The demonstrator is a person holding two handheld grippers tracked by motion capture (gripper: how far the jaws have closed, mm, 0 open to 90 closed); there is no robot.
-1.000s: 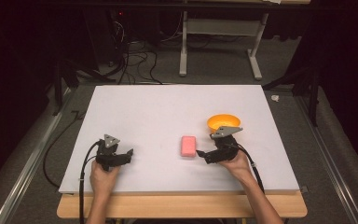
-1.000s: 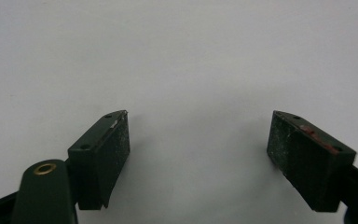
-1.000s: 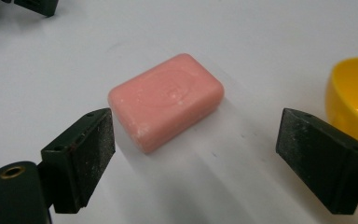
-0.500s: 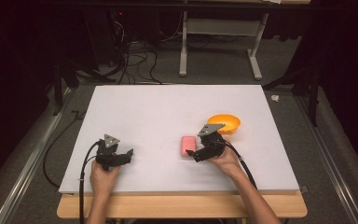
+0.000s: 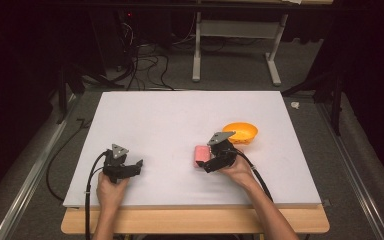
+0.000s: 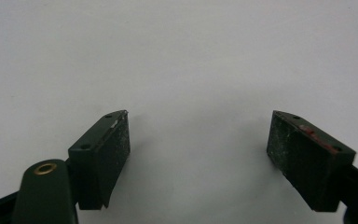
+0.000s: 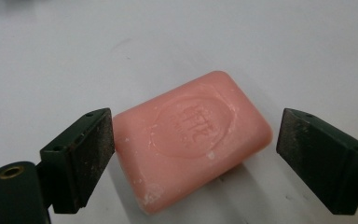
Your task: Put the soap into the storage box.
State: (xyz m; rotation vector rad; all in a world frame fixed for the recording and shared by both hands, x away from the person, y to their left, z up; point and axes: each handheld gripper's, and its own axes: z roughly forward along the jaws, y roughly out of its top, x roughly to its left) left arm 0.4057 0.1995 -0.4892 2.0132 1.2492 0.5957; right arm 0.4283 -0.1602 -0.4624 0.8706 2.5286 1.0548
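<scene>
Right gripper (image 5: 206, 162) sits low over one pink soap bar (image 5: 200, 155), its jaws spread wide with the bar between them; in the right gripper view the soap bar (image 7: 192, 140) nearly meets the one jaw, while a clear gap remains at the other. It lies flat on the white tabletop (image 5: 180, 120), right of centre and toward the near edge. One orange bowl (image 5: 240, 132) stands just beyond the right hand, apart from the soap. Left gripper (image 5: 130, 167) rests near the front left, well apart from the bar, jaws wide with nothing between them. Open white surface stretches across the far half. Two grippers, one bar, one bowl.
</scene>
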